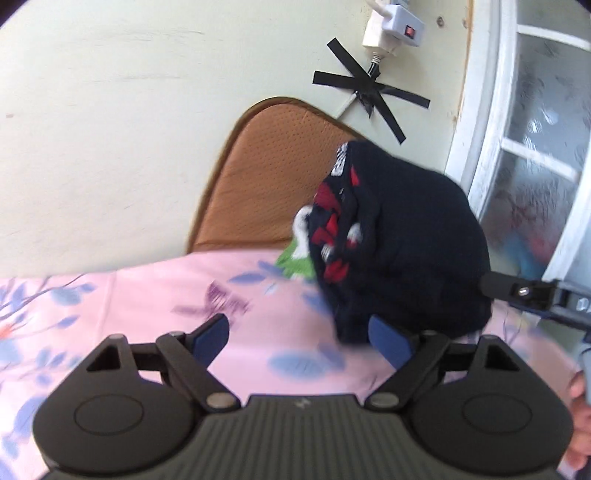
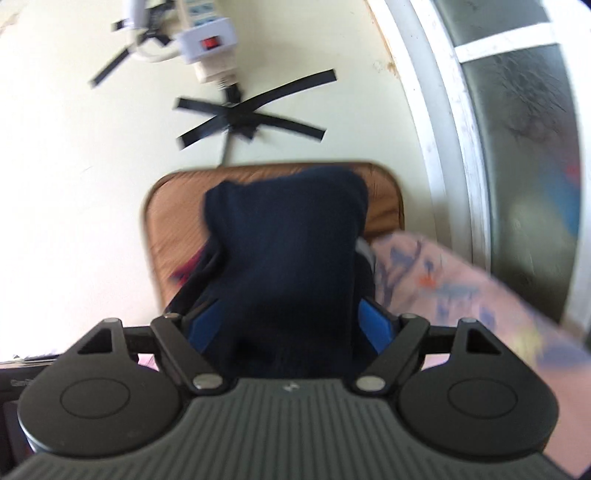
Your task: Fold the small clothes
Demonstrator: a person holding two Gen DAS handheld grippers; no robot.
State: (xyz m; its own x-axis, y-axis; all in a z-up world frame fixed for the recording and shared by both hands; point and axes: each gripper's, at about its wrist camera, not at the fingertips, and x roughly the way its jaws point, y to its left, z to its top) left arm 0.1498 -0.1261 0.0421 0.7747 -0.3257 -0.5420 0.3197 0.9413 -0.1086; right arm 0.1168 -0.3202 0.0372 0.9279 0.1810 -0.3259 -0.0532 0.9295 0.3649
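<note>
Blue pads, L gripper [image 1: 297, 338]: jaws stood wide apart, nothing between them but pink sheet; the R-hand pad [image 1: 386, 338] is just beside the lower edge of the dark garment, contact can't be told (blur).
Blue pads, R gripper [image 2: 291, 325]: jaws spread wide, garment bulk lying between them and over the body of the tool; pads seen at either flank of the cloth, not judged to be pressing on it, so read as released, not gripped.
R gripper seen from L cam [image 1: 532, 293]: finger tip is seen at the garment's right flank, low down; touching or just short of it can't be told.
Hand [image 1: 580, 402]: part of the person's hand is seen at the right edge, wrapped round the R tool's handle.
Navy garment [image 1: 399, 243]: small dark top w/ red and white print, bunched in a mound on the bed, not flat. Judged: dropped in a heap, so it can be re-taken by an edge for the next fold.
Green cloth [image 1: 293, 260]: a bit pokes out under the navy garment, left side; likely another small item waiting.
Pink floral sheet [image 1: 147, 295]: bed cover used as folding surface, mostly bare on the left.
Tan headboard [image 1: 266, 173]: padded, behind the mound, against the wall.
Wall [image 1: 110, 110]: pale, w/ black tape cross [image 1: 373, 88] holding a cable down; white power strip [image 1: 391, 26] above it.
Window [image 1: 535, 129]: frosted panes, white frame, far right.
Task progress: judged early/mid; garment not yet folded neat.
</note>
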